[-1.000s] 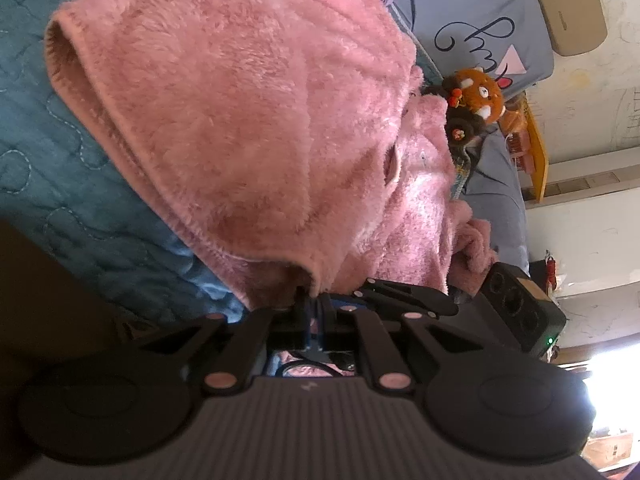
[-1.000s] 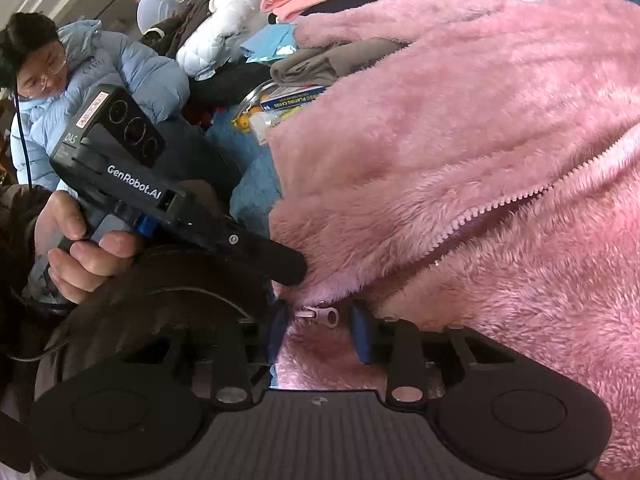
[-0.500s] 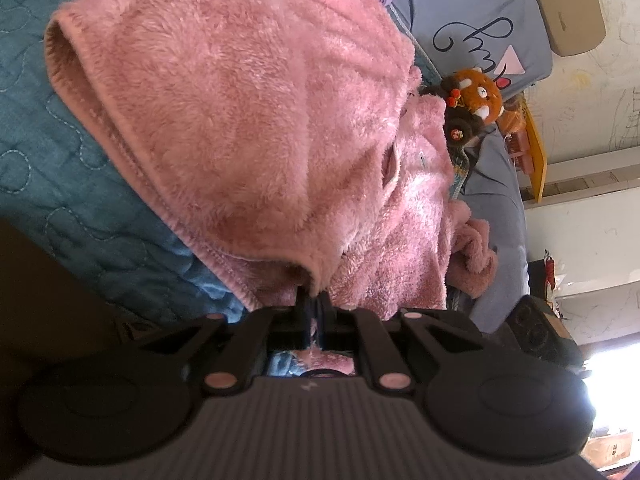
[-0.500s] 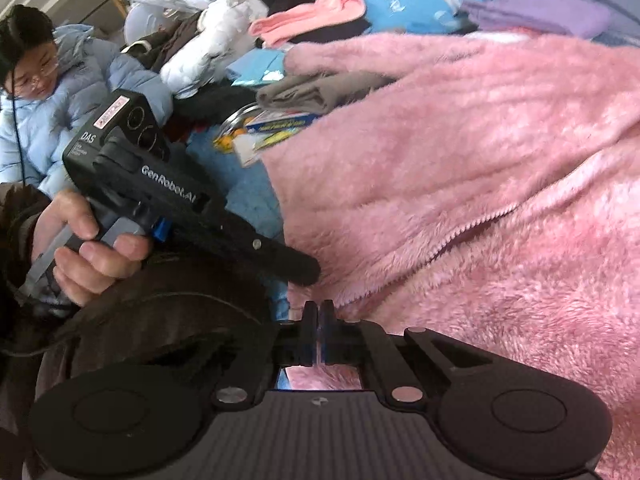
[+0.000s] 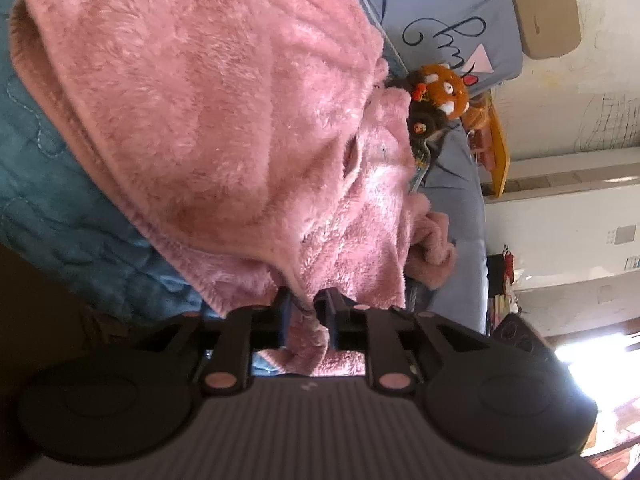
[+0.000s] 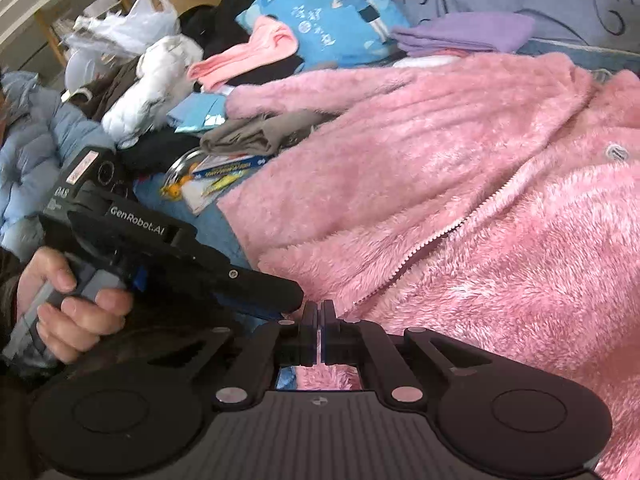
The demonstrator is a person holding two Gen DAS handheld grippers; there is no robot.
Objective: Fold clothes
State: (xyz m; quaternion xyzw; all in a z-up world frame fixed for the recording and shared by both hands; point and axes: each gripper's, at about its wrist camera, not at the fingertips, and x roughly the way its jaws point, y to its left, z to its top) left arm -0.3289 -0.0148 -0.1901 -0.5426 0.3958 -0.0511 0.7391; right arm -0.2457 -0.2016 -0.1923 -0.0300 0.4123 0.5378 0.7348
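Two grippers work the fluffy pink zip-front fleece jacket spread on the teal quilted bedspread – right gripper pinched tight on its bottom hem by the zip, left gripper just loosening, jaws slightly parted around the hem. Judging by this, the fold is starting – next the left needs a firm re-grip

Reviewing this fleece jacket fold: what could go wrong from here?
The left gripper has just been opening with the pink fleece jacket's hem between its fingers, so that edge may slip out. The right gripper is shut right by the zipper; pulling could snag or skew it.
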